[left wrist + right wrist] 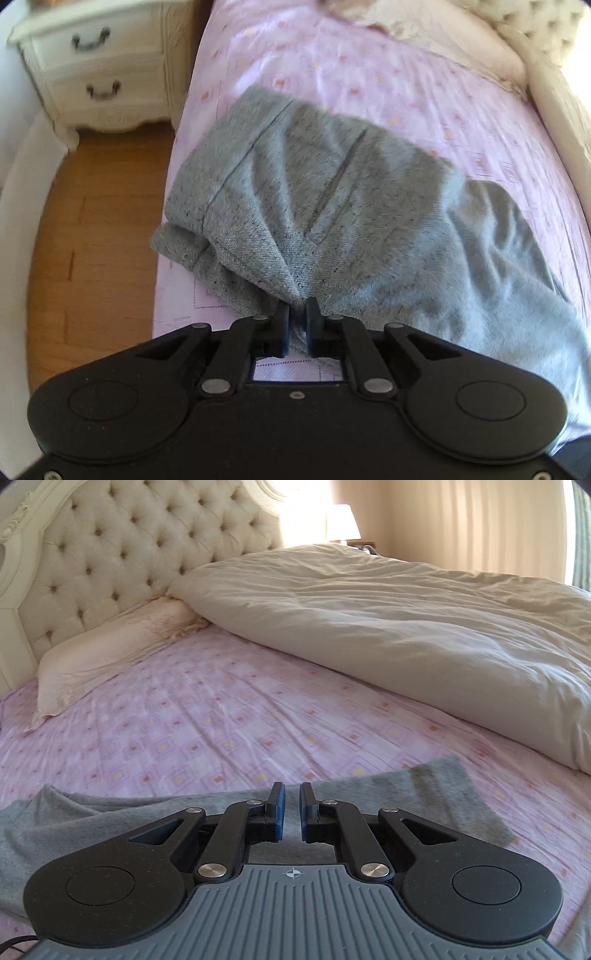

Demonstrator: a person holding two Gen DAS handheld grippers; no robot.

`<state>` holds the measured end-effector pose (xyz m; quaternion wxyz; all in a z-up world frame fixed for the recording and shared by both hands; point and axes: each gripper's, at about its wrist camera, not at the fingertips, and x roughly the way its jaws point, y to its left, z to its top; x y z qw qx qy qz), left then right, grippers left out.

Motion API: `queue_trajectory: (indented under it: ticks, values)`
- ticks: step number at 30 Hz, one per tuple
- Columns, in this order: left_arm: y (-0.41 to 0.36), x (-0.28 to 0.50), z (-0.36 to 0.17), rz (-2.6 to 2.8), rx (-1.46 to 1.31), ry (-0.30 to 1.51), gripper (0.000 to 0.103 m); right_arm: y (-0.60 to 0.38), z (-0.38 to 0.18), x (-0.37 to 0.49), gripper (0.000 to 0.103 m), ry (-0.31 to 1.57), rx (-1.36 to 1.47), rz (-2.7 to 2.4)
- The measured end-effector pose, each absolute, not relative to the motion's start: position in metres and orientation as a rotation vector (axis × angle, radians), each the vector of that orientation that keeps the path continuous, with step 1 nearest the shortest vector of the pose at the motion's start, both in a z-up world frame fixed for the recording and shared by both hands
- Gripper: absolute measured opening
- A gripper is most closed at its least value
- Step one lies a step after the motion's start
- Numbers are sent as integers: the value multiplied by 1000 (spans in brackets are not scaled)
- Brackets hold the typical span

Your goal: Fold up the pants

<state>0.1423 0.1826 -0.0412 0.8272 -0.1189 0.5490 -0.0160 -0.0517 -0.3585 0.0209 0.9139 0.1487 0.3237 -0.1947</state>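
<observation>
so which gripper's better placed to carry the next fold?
Left. The left gripper is pinching the grey pants; the right gripper hangs above them with a gap between its pads.

Pants (351, 206) blurred, cut off at the right edge

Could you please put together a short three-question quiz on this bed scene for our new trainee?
1. True or false: the left tongs are pinching the grey pants.
2. Which lies nearest the headboard? A) pillow B) pants C) nightstand
3. What colour is the sheet under the pants?

Key: 1 true, fabric bunches between the jaws. 2 A, in the right wrist view. 3 Pink. The right tongs hover over the pants, slightly apart.
</observation>
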Motion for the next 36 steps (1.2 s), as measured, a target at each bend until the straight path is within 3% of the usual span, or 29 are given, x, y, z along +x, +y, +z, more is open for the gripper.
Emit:
queue_trajectory:
  ticks: [7, 18, 28, 36]
  values:
    - [141, 140, 11, -102, -78, 999, 20, -316, 32, -7, 9, 669, 270, -202]
    - [124, 157, -64, -124, -37, 1133, 20, -232, 23, 82, 20, 695, 207, 124]
    - [120, 151, -70, -146, 12, 1094, 20, -165, -16, 190, 21, 793, 149, 353]
    - [137, 150, -74, -177, -81, 1093, 20, -140, -48, 214, 22, 889, 78, 390]
